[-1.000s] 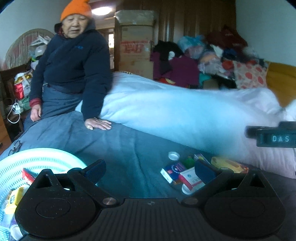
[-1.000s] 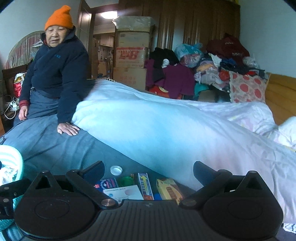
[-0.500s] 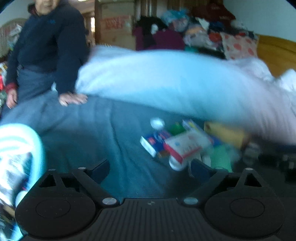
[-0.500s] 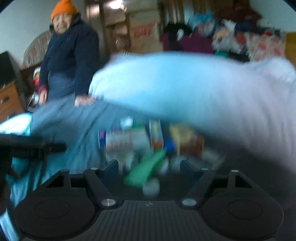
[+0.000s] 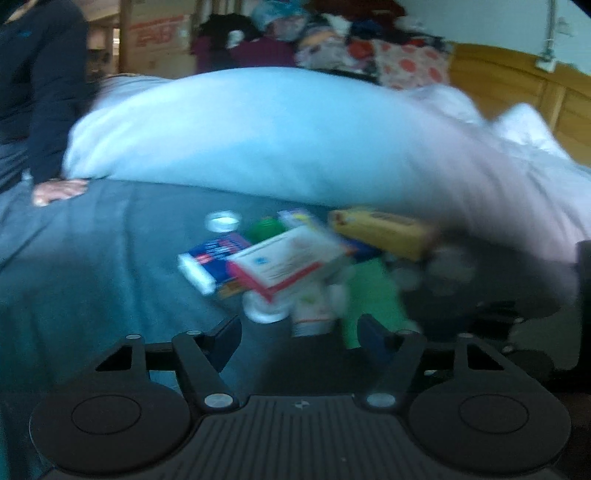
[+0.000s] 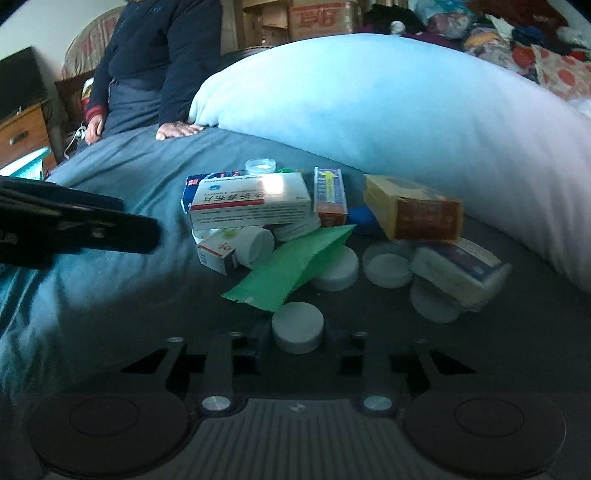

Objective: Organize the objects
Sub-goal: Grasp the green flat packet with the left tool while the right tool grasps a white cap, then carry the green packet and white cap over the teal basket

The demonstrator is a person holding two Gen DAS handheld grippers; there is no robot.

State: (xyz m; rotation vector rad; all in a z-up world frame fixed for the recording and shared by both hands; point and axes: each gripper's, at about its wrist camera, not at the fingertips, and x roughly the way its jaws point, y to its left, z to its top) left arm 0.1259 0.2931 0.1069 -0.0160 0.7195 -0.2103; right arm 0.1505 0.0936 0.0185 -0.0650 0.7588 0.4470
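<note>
1. Nearest to me, right side: my right fingers (image 6: 296, 338) are pulled in narrow, one on each side of a white round cap (image 6: 297, 325) sitting on the bed's grey-blue blanket (image 6: 122, 177). It's dark down there, so I can't tell if the pads are actually squeezing it.
2. My left fingers (image 5: 299, 332) are spread wide with nothing between them, low over the blanket just short of the pile. That view is pretty blurry.
3. Just past the cap is a green packet (image 6: 291, 266) lying flat, its far corner tucked under the boxes. Two more white lids (image 6: 338, 267) sit just right of it.
4. Left of the packet there's a small white box (image 6: 216, 254) and a white bottle (image 6: 255, 243) on its side, touching each other.
5. On the right a blue-and-white box (image 6: 458, 271) leans on another white lid.
6. Middle of the pile: a big white-and-red box (image 6: 251, 201) stacked on top of the others, a narrow orange-and-yellow box (image 6: 330, 195) just beside it, and a yellow box (image 6: 410, 210) further right.
7. A little clear cup (image 6: 260, 166) sits at the far edge of the pile.
8. Behind it all is a big white duvet (image 6: 369, 103).
9. Far left, a person in a dark jacket sits on the bed's edge, one hand (image 6: 179, 130) flat on the blanket.
10. At the very back are cardboard boxes (image 6: 321, 16) and a heap of clothes (image 6: 498, 33).
</note>
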